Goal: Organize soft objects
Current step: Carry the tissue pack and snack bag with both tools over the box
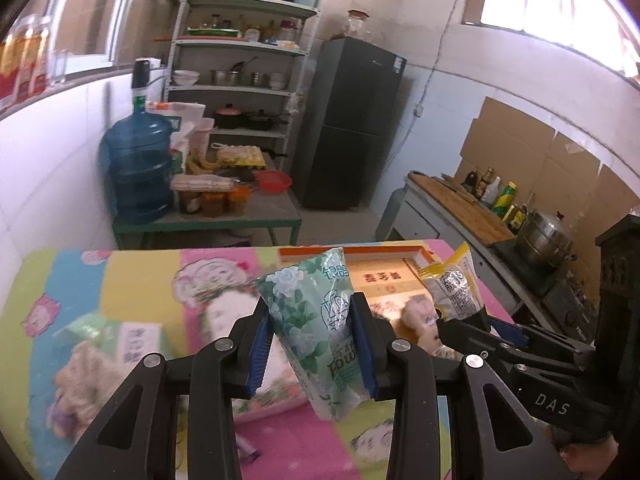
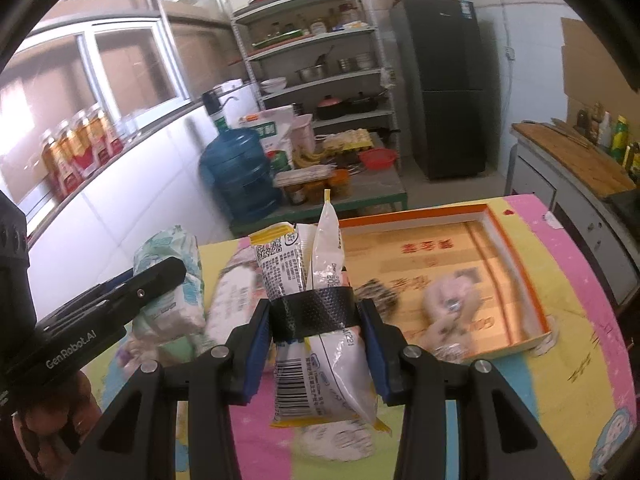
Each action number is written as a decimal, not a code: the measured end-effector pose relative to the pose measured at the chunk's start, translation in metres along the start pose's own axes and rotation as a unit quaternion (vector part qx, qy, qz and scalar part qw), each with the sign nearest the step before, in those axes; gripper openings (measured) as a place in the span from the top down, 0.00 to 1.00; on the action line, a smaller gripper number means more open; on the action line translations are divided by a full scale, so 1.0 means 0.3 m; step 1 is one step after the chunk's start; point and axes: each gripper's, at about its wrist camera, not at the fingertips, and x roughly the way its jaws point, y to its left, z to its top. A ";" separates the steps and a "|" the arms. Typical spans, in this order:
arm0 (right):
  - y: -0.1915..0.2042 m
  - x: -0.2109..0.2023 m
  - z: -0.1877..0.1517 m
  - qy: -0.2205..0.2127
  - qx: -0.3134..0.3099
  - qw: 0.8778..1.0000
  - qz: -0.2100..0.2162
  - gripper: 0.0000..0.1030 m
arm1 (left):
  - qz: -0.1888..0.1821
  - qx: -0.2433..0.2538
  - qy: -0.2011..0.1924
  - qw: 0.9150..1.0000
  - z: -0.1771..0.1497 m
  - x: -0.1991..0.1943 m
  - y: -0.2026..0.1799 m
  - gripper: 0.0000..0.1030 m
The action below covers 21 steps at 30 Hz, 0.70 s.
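A green floral pack [image 1: 316,332] is clamped upright in the left gripper [image 1: 316,344]; a taped yellow-white packet bundle [image 2: 316,320] is clamped by the right gripper [image 2: 316,344], long axis pointing far.

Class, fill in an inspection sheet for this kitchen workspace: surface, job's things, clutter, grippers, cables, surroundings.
Surface: colourful cartoon-print table cover.
Job's things: green floral soft pack; yellow-and-white bundle of soft packets bound with black tape; orange-rimmed shallow cardboard box holding a pale plush toy.
Clutter: more soft packs on the cover, blurred.
Grippers: left gripper shut on floral pack; right gripper shut on bundle.
Cables: wall cable.
Surroundings: dark fridge, blue water jug.
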 end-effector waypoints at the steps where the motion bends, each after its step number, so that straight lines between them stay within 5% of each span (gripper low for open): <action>1: -0.028 0.003 0.006 0.000 0.002 1.000 -0.002 0.58 | 0.000 0.002 0.001 1.000 0.010 0.024 -0.020 0.63; 21: -0.451 0.222 0.136 0.032 0.017 0.998 -0.048 0.58 | 0.037 -0.001 0.049 0.998 0.079 0.449 -0.179 0.63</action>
